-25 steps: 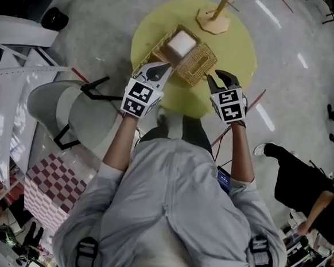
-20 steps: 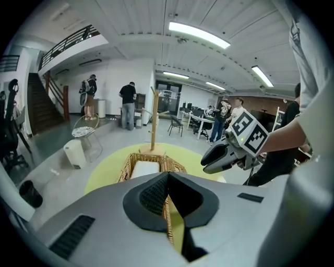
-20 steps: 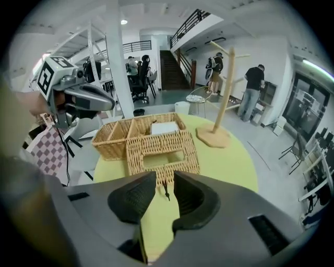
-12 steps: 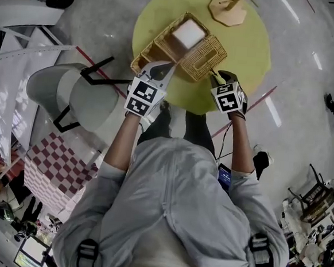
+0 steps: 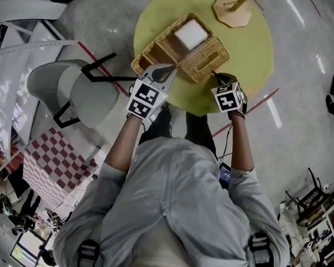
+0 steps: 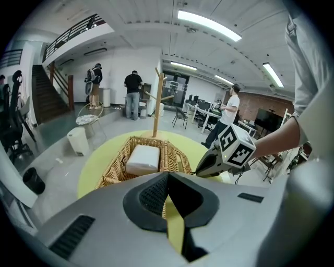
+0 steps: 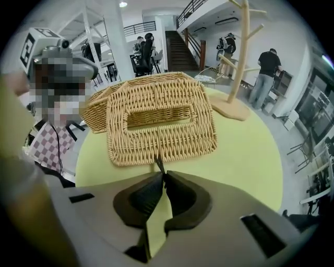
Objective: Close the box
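The right hand-held gripper is pinching the dark tab of the box on the yellow surface, while the left hand-held gripper is hovering near it, pressed together.

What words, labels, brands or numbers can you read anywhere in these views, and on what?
No readable text in any view.
Marker cube on the right tool: black-and-white squares, no letters.
Marker cube on the left tool: the same.
Woven wicker lid, its thin dark tab pinched by the right tool: no label.
White rectangular packet in the wicker basket: blank.
Background: too small to read.
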Motion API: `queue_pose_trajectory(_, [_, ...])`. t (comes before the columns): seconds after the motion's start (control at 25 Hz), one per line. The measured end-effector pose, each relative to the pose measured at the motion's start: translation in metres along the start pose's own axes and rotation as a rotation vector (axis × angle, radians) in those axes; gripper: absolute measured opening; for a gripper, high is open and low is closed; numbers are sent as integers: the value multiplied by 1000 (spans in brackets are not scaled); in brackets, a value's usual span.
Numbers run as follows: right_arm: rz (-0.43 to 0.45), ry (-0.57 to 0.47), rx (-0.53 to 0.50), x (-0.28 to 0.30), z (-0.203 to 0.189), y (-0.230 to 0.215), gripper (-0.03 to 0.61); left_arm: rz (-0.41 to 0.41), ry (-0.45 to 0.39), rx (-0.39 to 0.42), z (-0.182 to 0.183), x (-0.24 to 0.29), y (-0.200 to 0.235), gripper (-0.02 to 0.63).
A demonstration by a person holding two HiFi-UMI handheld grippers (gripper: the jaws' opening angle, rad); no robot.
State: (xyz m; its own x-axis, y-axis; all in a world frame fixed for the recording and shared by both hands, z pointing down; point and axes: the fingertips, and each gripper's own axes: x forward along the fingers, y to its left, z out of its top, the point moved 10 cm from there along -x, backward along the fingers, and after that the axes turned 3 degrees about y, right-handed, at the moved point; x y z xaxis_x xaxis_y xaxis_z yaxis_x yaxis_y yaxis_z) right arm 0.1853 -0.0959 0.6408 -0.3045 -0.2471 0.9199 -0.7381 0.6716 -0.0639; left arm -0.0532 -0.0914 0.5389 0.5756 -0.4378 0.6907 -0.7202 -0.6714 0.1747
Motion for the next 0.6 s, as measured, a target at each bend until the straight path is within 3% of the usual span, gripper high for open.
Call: queue_pose_trajectory(0.6, [-25,-72,-36,-74,23,14,35,27,-122,41,33,-36,-3,28])
